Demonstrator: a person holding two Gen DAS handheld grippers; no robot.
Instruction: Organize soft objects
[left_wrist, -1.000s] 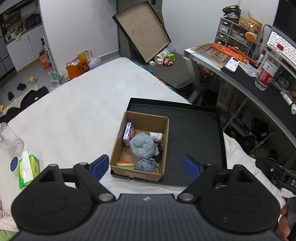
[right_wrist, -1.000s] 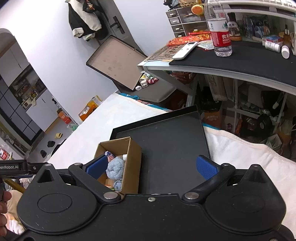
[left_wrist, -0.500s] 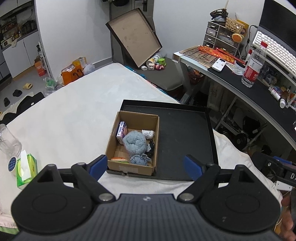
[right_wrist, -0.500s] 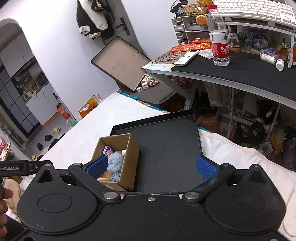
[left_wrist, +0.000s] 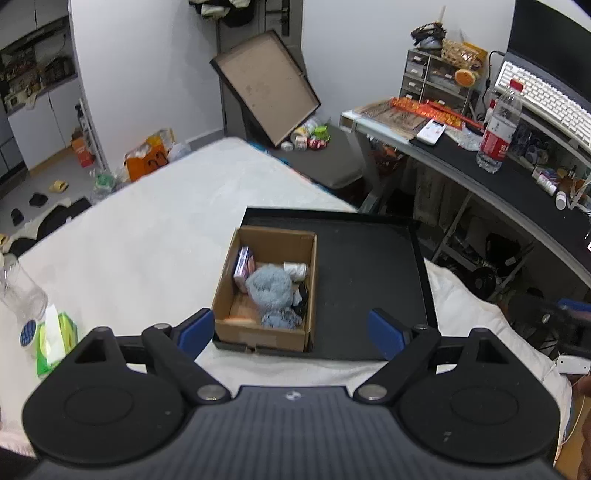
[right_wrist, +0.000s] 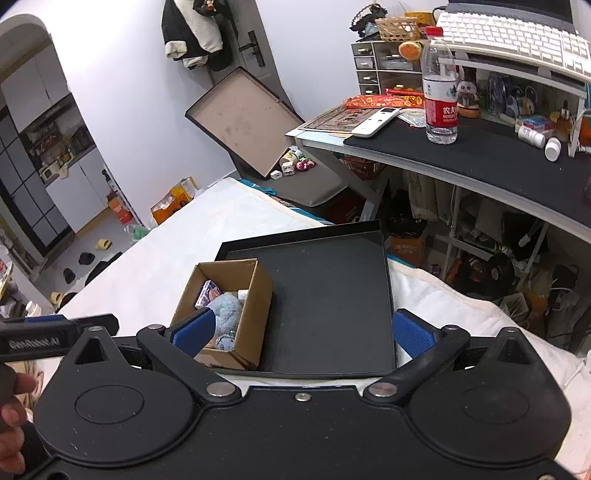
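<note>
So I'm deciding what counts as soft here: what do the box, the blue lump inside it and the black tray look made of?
Box: brown corrugated cardboard, matte, with raw-edged walls. Blue lump: fuzzy plush or terry fabric, judging by its nubby pile; clearly soft. Black tray: rigid, matte, with a thin raised rim; could be plastic or coated board, hard to tell.

box (left_wrist: 273, 242): brown matt cardboard | tray (left_wrist: 369, 280): black, matt, smooth | plush (left_wrist: 268, 288): blue fluffy cloth | bed (left_wrist: 147, 236): white cloth, slightly rough | bottle (right_wrist: 439, 85): clear glossy plastic | pads (right_wrist: 412, 334): blue, ribbed
</note>
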